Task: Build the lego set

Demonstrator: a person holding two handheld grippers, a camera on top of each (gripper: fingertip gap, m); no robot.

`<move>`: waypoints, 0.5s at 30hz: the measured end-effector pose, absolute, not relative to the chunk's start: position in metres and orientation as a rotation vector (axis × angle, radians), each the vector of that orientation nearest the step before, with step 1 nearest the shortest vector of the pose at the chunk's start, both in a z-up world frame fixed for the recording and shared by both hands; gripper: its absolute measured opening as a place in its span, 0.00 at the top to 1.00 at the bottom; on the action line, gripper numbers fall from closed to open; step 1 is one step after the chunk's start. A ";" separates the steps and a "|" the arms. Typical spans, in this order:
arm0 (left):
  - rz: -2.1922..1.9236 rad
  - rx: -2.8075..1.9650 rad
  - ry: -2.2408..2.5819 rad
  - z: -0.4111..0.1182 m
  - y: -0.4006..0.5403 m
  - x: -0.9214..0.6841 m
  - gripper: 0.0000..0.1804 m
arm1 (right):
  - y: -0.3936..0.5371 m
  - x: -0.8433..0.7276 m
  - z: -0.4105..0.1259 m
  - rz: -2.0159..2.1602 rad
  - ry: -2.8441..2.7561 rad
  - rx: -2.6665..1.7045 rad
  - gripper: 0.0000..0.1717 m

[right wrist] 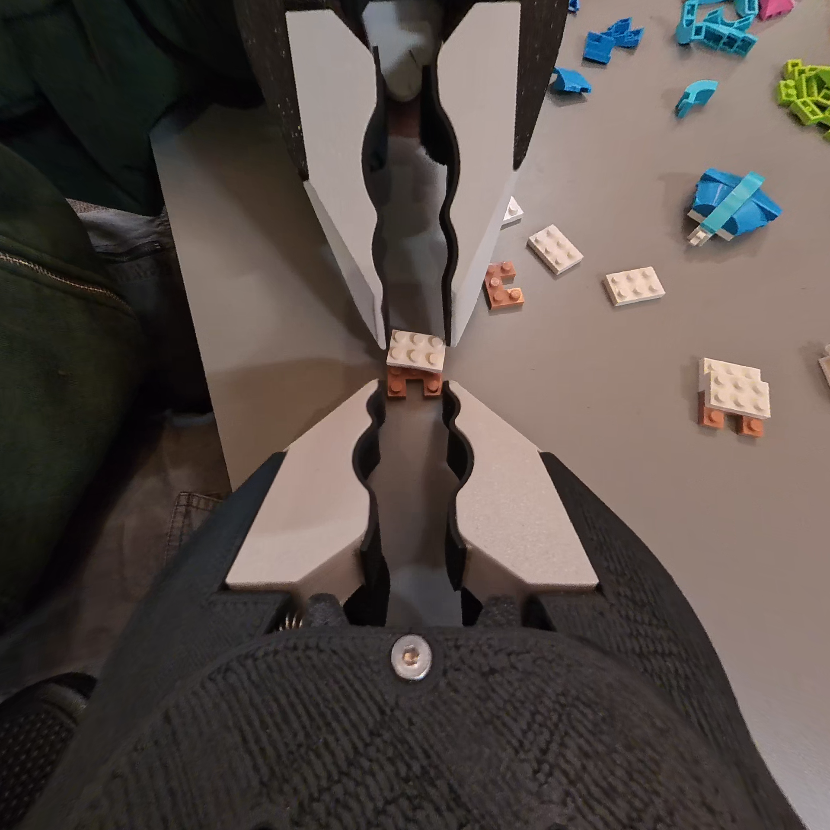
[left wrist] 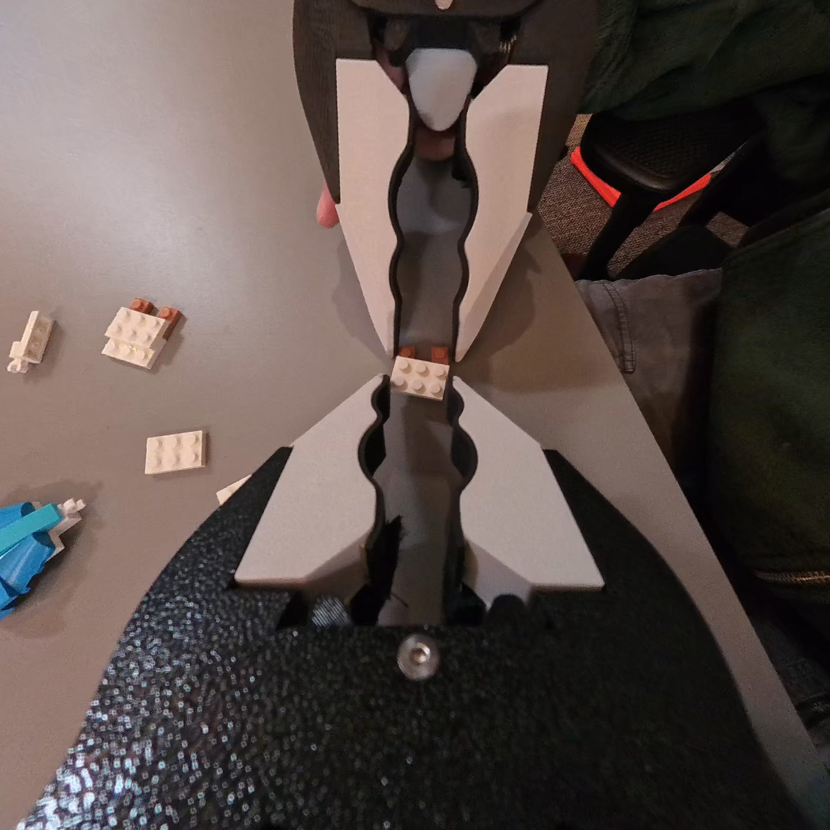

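left wrist view looks down its own fingers at a grey table (left wrist: 179,179), with the left gripper (left wrist: 420,381) set narrow around a small brick assembly (left wrist: 420,375): a white six-stud plate stacked on a brown notched plate. the white plate sits right at the fingertips, its two short sides against the black pads, so this gripper grips the white part. the right gripper (left wrist: 424,355) comes in from the opposite side, tip to tip with the left one, and the two brown prongs poke out between its fingertips.

right wrist view gives the same meeting from the other end. here the right gripper (right wrist: 415,390) is narrow too, and the brown plate (right wrist: 413,387) lies between its tips, each prong touching a pad, so it clamps the brown part. the white plate (right wrist: 416,352) lies just beyond, between the tips of the left gripper (right wrist: 415,341). the assembly is near the table's edge, with dark green clothing (right wrist: 54,314) beyond that edge; whether it rests on the table or is lifted i cannot tell.

off to the side lie loose pieces, all well apart from the jaws: a similar white-and-brown assembly (right wrist: 734,395), two loose white plates (right wrist: 554,248) (right wrist: 634,286), a loose brown notched plate (right wrist: 503,287) beside the left gripper's finger, a blue built piece with a light blue bar (right wrist: 732,206), and blue (right wrist: 611,40) and lime (right wrist: 808,90) pieces farther off.
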State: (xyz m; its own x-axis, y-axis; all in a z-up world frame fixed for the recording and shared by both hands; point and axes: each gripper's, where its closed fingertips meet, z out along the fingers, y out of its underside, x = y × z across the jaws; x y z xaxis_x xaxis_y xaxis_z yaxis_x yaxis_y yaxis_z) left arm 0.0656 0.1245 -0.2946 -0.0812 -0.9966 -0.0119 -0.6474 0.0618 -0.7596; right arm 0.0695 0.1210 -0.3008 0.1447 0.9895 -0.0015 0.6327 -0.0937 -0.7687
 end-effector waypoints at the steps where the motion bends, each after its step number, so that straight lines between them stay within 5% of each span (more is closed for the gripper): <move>1: -0.811 -1.642 1.790 -0.295 0.124 0.066 0.87 | 0.121 0.069 -0.301 0.730 -1.554 -1.801 0.86; 15: -0.747 -1.649 1.804 -0.298 0.127 0.065 0.88 | 0.123 0.067 -0.301 0.717 -1.514 -1.830 0.86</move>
